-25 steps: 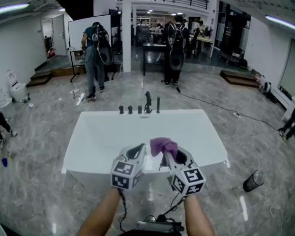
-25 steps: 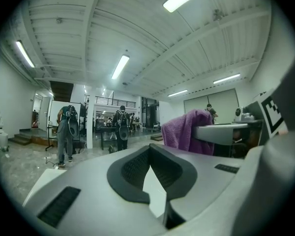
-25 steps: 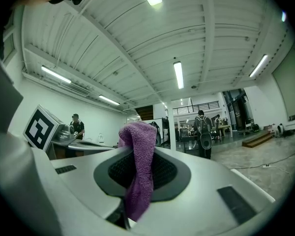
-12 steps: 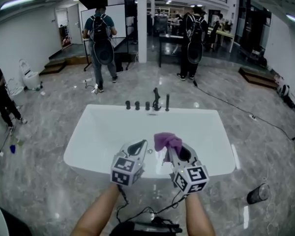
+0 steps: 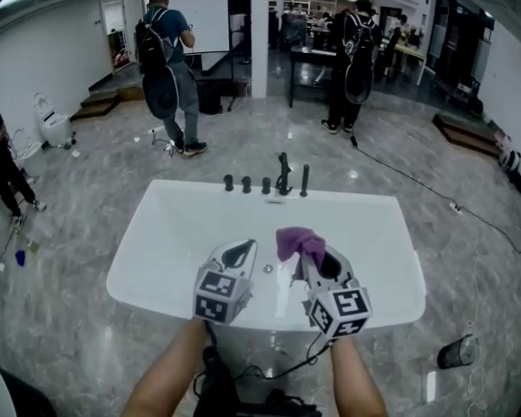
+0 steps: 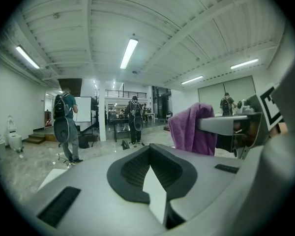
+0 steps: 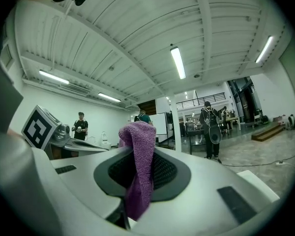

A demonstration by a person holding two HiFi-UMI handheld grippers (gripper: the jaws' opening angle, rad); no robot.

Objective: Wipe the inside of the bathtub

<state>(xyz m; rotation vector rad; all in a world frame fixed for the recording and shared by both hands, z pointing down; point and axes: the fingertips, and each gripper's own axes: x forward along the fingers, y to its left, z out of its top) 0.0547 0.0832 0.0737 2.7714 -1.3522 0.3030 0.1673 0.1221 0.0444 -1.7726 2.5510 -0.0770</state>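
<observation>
One bathtub [image 5: 148, 268], five black tap fittings [image 5: 266, 184] on far rim. Right gripper [image 5: 305, 259] fingers clamp purple cloth [image 5: 294, 240]; left gripper [image 5: 240, 252] fingers together.

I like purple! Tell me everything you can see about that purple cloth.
The purple cloth looks soft and fuzzy, like towel fabric, and it is bunched up. The right tool is shut on it, so a rounded fold sticks out past the tips and one end hangs between them. It is held over the white bathtub; only the tool seems to touch it.
</observation>
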